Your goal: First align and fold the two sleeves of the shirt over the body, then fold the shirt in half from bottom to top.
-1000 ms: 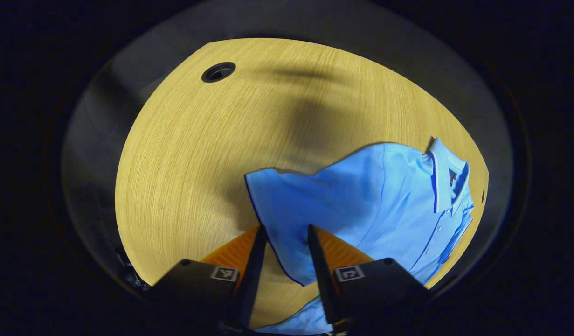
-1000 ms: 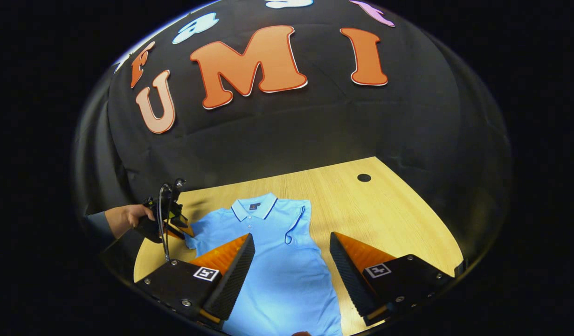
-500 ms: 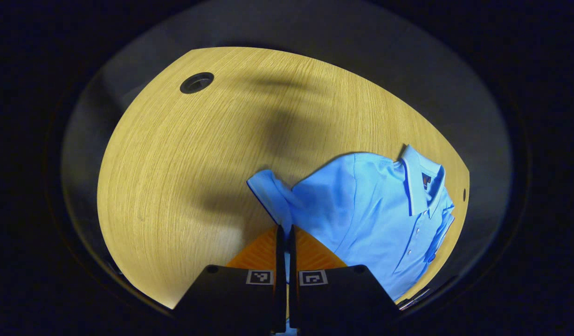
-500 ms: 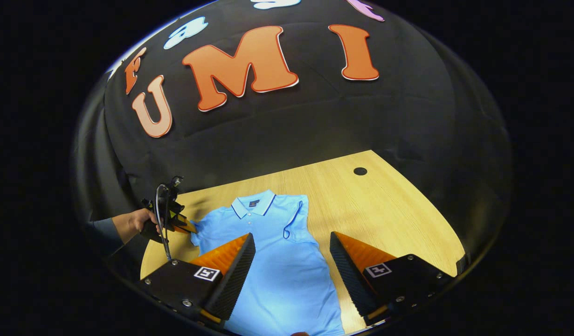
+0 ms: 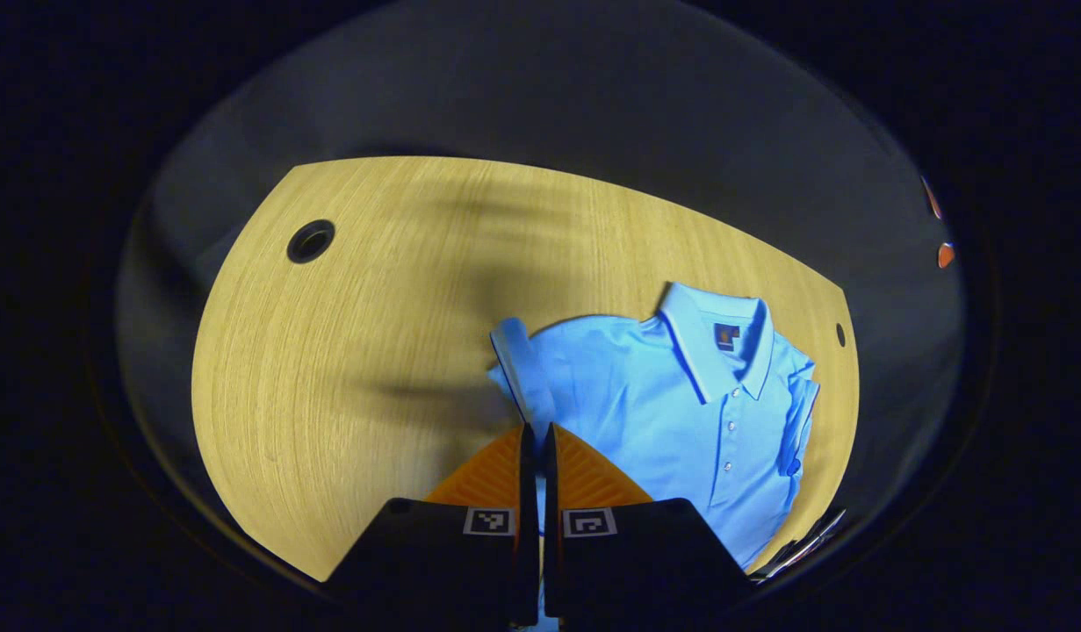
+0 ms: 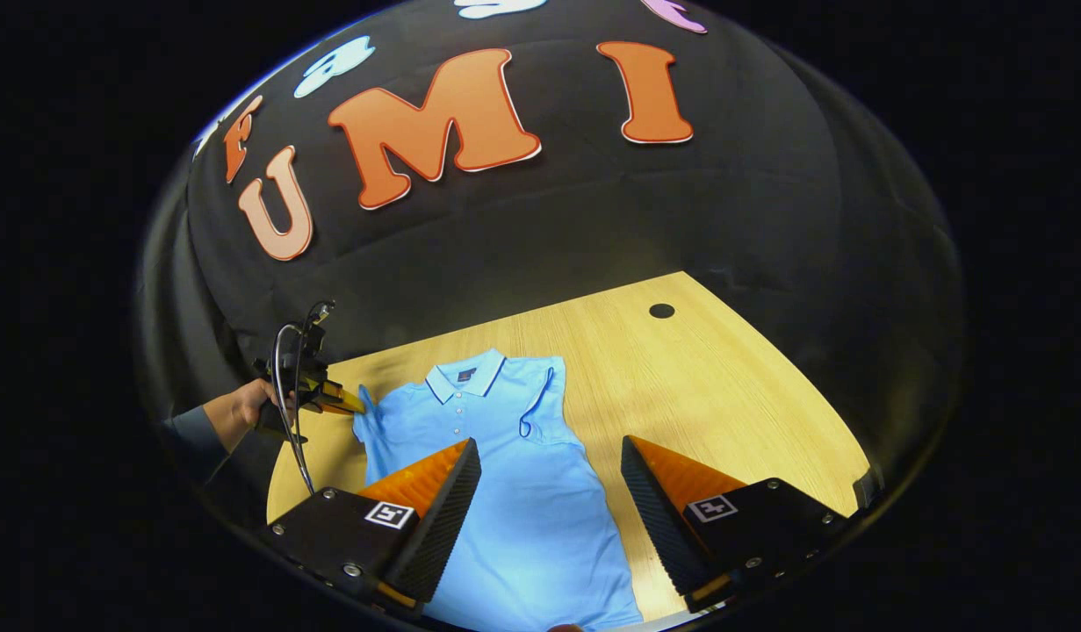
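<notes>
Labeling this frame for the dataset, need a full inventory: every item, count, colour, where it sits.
shirt: 1, light blue polo with dark trim, flat on the table, collar toward the wall
folded sleeve: 1, light blue, already lying over the shirt body on the side away from the left gripper
held sleeve: 1, light blue, lifted off the table at the left gripper's tips
table: 1, light wood
cable holes: 2, dark, one near each far corner of the table
booth wall: 1, black cloth, behind the table
left gripper: 1, closed on the held sleeve
right gripper: 1, open, above the shirt's lower body
hand: 1, dark sleeve, holding the left gripper
</notes>
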The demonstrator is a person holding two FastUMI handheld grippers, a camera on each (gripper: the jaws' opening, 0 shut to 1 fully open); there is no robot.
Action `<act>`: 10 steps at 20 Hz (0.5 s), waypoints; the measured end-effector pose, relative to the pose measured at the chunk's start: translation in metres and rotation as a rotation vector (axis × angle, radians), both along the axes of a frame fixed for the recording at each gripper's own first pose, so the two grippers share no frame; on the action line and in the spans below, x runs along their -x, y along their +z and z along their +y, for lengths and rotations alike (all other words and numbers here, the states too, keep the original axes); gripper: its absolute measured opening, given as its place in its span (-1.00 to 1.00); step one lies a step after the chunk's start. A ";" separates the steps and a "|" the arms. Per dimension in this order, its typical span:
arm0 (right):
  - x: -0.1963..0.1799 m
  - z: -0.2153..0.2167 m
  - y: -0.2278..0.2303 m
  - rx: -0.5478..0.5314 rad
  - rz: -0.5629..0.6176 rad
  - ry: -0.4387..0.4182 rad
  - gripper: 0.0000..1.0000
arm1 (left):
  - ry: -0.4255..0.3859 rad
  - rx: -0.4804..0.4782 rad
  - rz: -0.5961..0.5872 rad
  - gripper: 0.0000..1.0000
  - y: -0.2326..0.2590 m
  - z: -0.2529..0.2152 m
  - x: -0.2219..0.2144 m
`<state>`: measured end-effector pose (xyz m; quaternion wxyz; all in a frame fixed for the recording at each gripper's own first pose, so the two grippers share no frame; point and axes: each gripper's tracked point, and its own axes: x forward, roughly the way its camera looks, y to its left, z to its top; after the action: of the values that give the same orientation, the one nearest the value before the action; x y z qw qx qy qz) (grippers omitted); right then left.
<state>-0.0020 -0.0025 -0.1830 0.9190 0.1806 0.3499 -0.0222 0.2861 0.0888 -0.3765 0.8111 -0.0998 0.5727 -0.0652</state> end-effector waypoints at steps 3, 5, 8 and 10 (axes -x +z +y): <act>0.009 -0.006 0.000 -0.005 0.008 -0.023 0.94 | -0.088 -0.019 -0.036 -0.87 0.008 -0.020 -0.005; 0.013 -0.008 -0.001 -0.005 0.018 -0.035 0.94 | -0.151 -0.022 -0.039 -0.87 0.011 -0.039 -0.005; 0.021 -0.006 -0.004 -0.010 0.028 -0.046 0.94 | -0.257 -0.072 -0.033 -0.87 0.004 -0.059 -0.001; 0.026 -0.006 -0.004 -0.009 0.036 -0.054 0.94 | -0.309 -0.090 -0.031 -0.87 0.000 -0.077 0.001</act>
<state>-0.0278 -0.0085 -0.1873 0.9107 0.1938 0.3615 -0.0489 0.2853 0.0118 -0.3766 0.8039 0.0270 0.5708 -0.1650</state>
